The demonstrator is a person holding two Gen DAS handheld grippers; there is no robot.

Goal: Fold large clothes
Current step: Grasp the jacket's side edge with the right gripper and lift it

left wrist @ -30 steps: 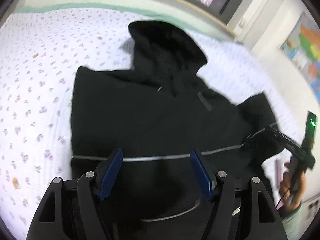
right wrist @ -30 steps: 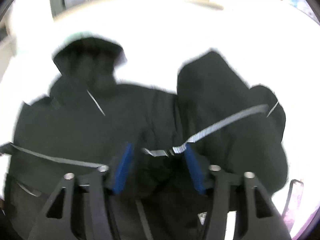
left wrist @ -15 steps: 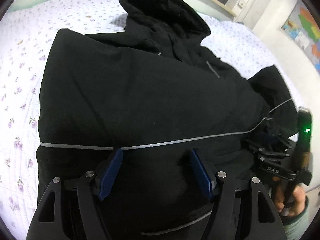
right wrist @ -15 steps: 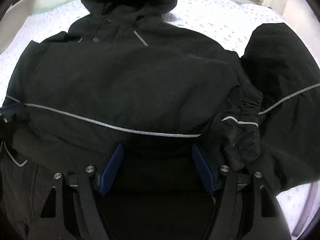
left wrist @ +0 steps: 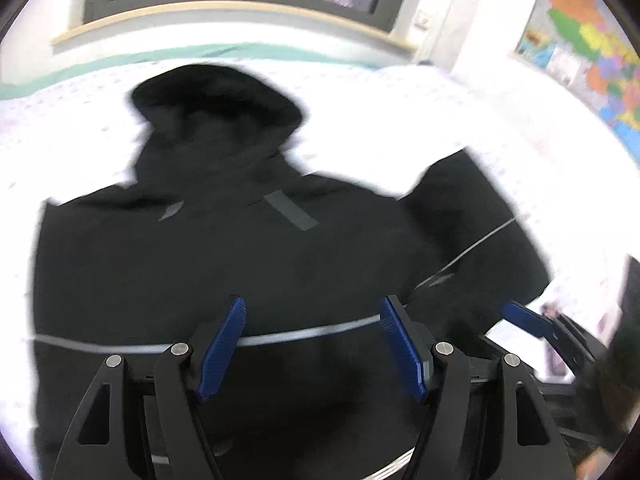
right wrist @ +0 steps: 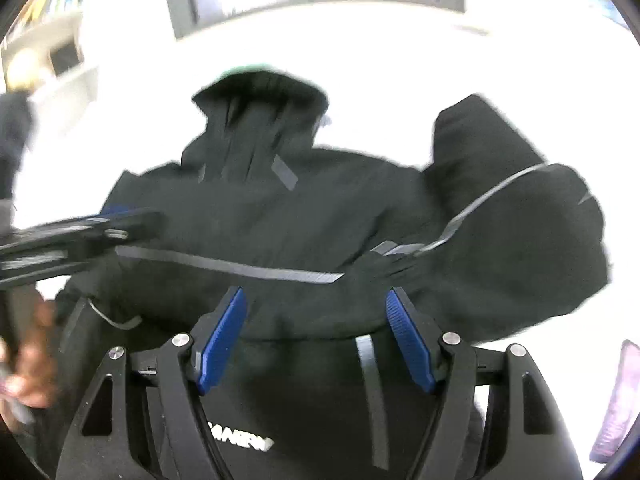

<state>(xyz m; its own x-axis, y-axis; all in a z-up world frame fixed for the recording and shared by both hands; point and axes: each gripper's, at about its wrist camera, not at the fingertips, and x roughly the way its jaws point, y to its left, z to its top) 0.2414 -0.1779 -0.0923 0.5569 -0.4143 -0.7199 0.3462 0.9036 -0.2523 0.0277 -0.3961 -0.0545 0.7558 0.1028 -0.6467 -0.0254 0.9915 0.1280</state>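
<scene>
A black hooded jacket (left wrist: 224, 264) lies flat on the bed, hood (left wrist: 212, 100) at the far end, with a grey reflective stripe (left wrist: 304, 330) across its body. One sleeve (right wrist: 516, 216) is folded in over its right side. My left gripper (left wrist: 312, 304) hangs open above the jacket's lower part, nothing between its blue pads. My right gripper (right wrist: 316, 294) is open too, over the hem, and holds nothing. In the left wrist view the right gripper's fingers (left wrist: 524, 320) show at the right edge. In the right wrist view the left gripper's fingers (right wrist: 120, 222) reach in from the left. Both views are blurred.
A white flowered bedspread (left wrist: 80, 128) lies under the jacket. Windows with a sill (left wrist: 224, 8) stand beyond the bed, and a coloured map (left wrist: 592, 40) hangs on the right wall. A pink flat object (right wrist: 616, 400) lies at the bed's right. A person's hand (right wrist: 32, 360) shows at the left.
Since half a second ago both grippers have drawn back from the jacket, so the hood, bed and windows have come into view. The jaws stay open and the jacket lies as before.
</scene>
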